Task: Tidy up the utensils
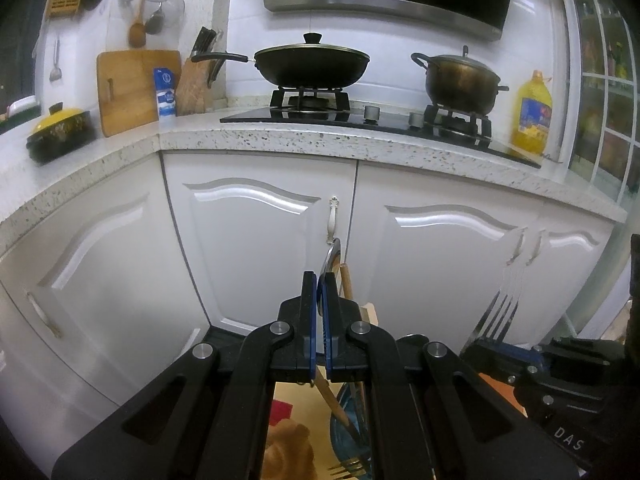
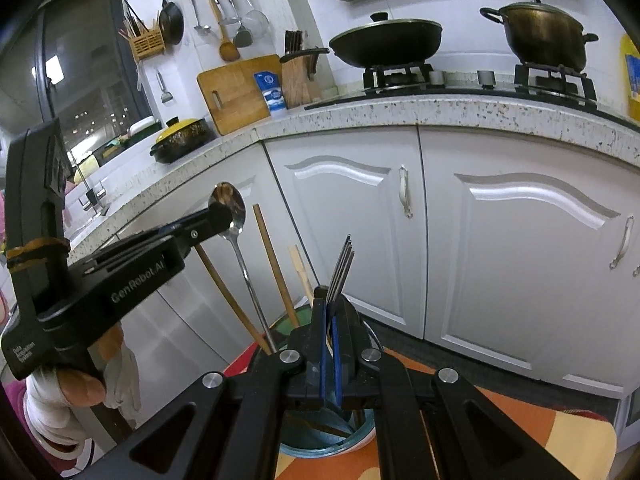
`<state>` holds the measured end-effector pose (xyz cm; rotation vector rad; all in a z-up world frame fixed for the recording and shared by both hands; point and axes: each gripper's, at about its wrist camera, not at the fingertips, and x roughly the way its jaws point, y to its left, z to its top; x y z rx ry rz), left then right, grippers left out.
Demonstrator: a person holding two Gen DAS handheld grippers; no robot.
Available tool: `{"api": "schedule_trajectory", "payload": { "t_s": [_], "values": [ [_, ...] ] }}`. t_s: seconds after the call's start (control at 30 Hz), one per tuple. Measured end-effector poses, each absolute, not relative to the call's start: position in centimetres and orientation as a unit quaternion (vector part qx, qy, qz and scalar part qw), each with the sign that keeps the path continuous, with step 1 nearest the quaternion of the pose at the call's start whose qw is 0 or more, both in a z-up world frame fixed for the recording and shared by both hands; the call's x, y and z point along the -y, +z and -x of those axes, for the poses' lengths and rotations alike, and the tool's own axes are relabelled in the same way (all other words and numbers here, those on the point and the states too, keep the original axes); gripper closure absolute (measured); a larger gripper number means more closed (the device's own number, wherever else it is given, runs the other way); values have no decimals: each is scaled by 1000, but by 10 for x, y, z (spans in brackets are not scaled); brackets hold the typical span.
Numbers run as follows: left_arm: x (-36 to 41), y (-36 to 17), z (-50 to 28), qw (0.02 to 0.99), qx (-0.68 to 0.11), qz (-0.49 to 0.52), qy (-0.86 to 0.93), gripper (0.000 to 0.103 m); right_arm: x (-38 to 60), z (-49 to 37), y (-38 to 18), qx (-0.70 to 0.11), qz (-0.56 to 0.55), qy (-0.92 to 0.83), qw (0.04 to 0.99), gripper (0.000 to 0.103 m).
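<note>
Spoon [image 2: 228, 204] clamped in left jaws; fork [image 2: 341, 268] in right.

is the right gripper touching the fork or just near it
Touching. In the right wrist view the right gripper has its blue pads closed on the fork, whose tines stick up above the fingertips with no gap showing.

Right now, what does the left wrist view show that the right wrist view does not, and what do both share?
Only the left wrist view: the whole yellow oil bottle and the glass-paned door beside it.

Only the right wrist view: the full spoon in the left tool, the gloved hand holding it, chopsticks standing in the blue holder, the dark window.

Both: the lidded wok, the bronze pot, the cutting board, and the fork clamped in the right tool.
</note>
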<state>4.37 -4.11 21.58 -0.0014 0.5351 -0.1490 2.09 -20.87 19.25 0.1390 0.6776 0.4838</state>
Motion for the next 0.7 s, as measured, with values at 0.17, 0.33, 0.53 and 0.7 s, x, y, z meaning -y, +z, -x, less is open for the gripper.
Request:
{"api": "schedule_trajectory", "payload": {
  "t_s": [0.17, 0.33, 0.53, 0.7],
  "values": [
    [41, 216, -47, 963, -260, -6, -67, 102, 209, -20, 188, -333, -67, 234, 911, 101],
    [45, 211, -46, 967, -247, -35, -58, 102, 212, -21, 185, -338, -73, 233, 909, 101],
    [47, 209, -43, 967, -244, -44, -62, 102, 213, -22, 184, -343, -73, 235, 907, 101],
    [42, 212, -44, 963, -257, -20, -73, 102, 215, -23, 181, -347, -77, 235, 905, 101]
  ]
}}
